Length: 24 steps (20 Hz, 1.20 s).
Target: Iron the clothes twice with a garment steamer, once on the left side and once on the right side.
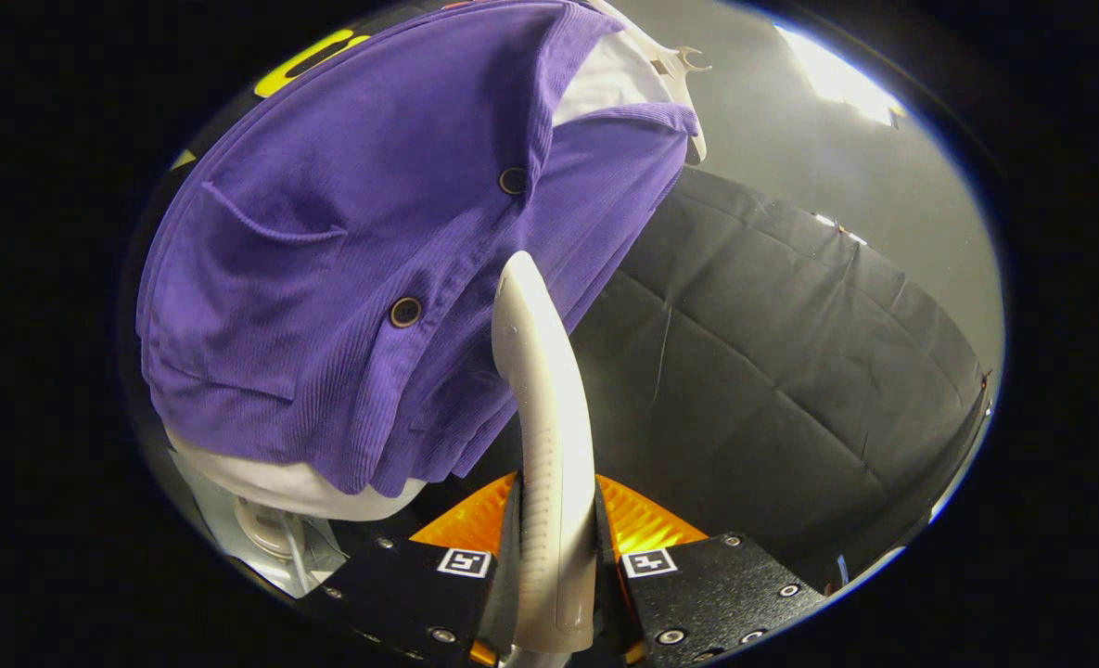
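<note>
1. Purple shirt (354, 278) on a white dummy (308, 487), at ten o'clock from the fingers.
2. Steamer (544, 445) clamped in the gripper (554, 557), head at the shirt's right front.
3. Probably mid-pass; next, sliding along the cloth, close.

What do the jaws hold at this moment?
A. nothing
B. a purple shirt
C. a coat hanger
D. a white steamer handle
D: the gripper is shut on the steamer, whose white handle is pressed between both jaws, with its head up against the purple shirt.
</note>
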{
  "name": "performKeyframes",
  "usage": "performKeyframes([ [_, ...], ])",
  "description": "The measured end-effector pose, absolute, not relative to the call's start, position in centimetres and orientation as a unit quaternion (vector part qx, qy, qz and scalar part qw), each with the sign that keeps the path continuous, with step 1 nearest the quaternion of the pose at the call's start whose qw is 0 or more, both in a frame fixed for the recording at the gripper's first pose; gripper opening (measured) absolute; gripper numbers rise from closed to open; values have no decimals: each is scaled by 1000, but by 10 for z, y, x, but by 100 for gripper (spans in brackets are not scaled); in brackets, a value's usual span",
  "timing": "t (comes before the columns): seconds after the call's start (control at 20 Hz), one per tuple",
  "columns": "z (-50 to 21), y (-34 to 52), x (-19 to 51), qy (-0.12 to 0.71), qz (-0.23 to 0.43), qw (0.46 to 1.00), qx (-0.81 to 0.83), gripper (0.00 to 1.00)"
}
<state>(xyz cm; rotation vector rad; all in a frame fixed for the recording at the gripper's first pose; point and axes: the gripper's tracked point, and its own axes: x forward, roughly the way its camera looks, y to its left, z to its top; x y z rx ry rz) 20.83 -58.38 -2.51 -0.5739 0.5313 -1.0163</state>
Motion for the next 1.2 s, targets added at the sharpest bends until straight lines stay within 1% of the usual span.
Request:
performKeyframes([
  [0.4, -33, -586, 207, 272, -450, 817, -237, 37],
  [0.55, -33, -584, 200, 262, -442, 830, -218, 37],
  [0.75, -23, -568, 167, 244, -427, 848, -199, 37],
  [0.95, -12, -530, 141, 224, -385, 872, -205, 37],
  [1.2, 12, -448, 120, 192, -318, 899, -230, 37],
])
